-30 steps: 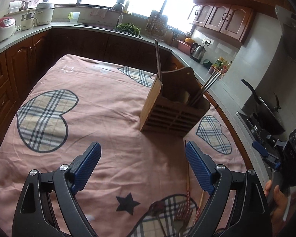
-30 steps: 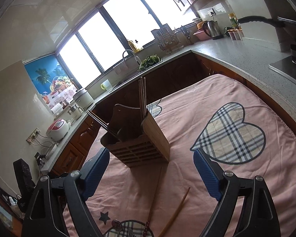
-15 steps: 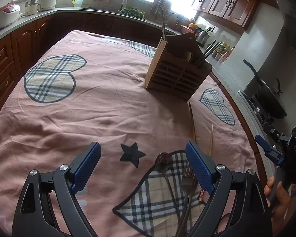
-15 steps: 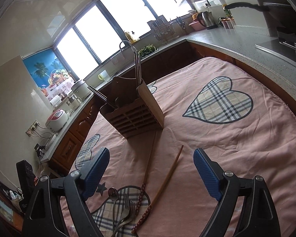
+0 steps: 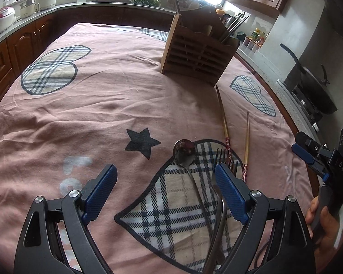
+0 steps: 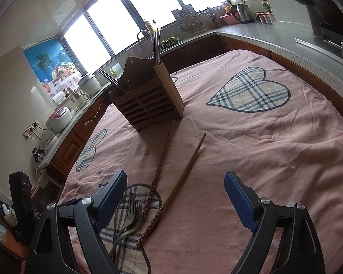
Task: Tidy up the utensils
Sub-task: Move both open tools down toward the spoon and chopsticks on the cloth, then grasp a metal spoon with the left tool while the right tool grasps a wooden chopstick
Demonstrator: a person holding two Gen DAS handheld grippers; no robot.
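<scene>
Utensils lie on the pink cloth [image 5: 103, 105]: spoon [image 5: 185, 157], forks [image 6: 131, 214] and two chopsticks [image 6: 183, 182] (before the wooden holder [image 5: 199, 54]). Left gripper [image 5: 164, 187] and right gripper [image 6: 176, 194] both stand apart, holding nothing.

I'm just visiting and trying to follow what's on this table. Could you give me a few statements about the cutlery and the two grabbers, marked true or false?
1. Both the left gripper and the right gripper are open and hold nothing. True.
2. The spoon stands inside the wooden holder. False: it lies flat on the cloth.
3. Two chopsticks lie on the cloth, apart from each other. True.
4. The wooden holder is empty. False: chopsticks already stick out of it.
5. The forks lie beside the chopsticks' patterned ends. True.
</scene>
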